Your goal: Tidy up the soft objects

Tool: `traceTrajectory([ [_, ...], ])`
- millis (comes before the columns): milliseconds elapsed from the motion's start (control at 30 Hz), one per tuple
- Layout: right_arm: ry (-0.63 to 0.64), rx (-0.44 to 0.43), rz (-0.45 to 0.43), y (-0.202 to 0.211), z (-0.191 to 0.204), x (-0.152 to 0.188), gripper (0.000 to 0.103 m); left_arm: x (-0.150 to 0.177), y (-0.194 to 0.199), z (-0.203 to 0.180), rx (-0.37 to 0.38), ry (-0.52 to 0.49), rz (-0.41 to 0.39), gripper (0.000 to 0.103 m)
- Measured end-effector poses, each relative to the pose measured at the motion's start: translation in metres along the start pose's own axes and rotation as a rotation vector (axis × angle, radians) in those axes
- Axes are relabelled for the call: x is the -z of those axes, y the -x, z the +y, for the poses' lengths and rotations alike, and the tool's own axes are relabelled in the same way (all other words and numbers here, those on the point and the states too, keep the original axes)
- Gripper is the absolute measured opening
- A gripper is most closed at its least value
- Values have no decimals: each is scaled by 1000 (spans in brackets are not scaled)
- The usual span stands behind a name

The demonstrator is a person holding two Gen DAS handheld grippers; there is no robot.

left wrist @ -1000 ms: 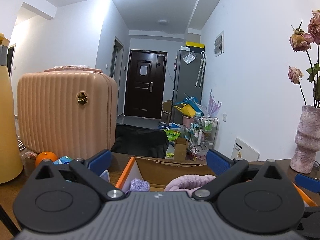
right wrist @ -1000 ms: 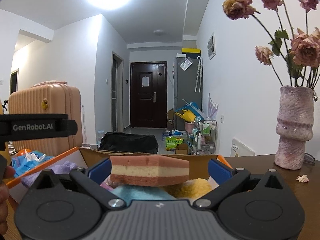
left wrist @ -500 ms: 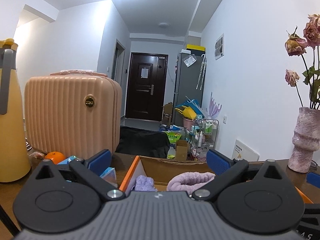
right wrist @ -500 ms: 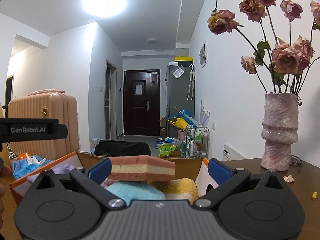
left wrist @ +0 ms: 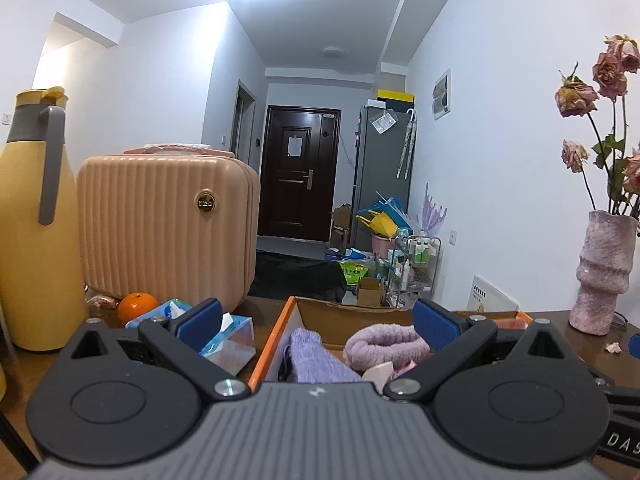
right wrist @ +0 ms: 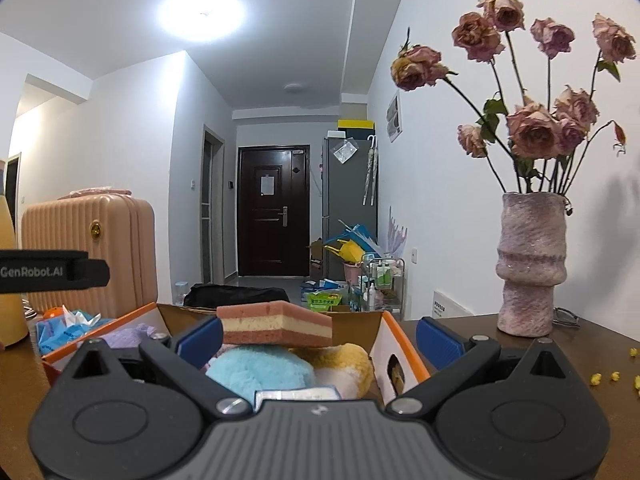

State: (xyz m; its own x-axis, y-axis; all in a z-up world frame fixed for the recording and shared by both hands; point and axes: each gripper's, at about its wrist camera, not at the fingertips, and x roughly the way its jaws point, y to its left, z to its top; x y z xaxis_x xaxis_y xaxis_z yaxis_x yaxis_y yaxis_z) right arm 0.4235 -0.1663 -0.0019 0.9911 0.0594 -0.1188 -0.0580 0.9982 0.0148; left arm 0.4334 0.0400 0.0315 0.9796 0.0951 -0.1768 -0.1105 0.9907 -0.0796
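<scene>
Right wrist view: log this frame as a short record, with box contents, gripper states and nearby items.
container: cardboard box, open top
on top: layered sponge, resting on the pile
beneath: blue plush, yellow plush
right gripper: open, holds nothing
left gripper: open, holds nothing
beside box: vase to the right, tissue pack to the left

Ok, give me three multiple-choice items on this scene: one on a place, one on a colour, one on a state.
1. Where does the layered sponge lie? A. On the suitcase B. On the plush items in the cardboard box C. Beside the vase
2. What colour is the plush item nearest the camera? A. Light blue B. Green C. Black
3. How is the right claw? A. Shut on the sponge B. Shut on nothing C. Open
Answers: 1 B, it rests atop the plush pile; 2 A, pale blue fluff; 3 C, pads wide apart.
</scene>
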Motion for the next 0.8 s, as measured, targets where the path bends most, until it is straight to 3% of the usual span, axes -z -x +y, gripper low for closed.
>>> traceTrajectory([
  [500,-2,25,35,51,-15,2,103,8,60,3,1,-20,13,103],
  [800,8,8,50,89,-23,2,103,11,104,3,41,-32,9,103],
])
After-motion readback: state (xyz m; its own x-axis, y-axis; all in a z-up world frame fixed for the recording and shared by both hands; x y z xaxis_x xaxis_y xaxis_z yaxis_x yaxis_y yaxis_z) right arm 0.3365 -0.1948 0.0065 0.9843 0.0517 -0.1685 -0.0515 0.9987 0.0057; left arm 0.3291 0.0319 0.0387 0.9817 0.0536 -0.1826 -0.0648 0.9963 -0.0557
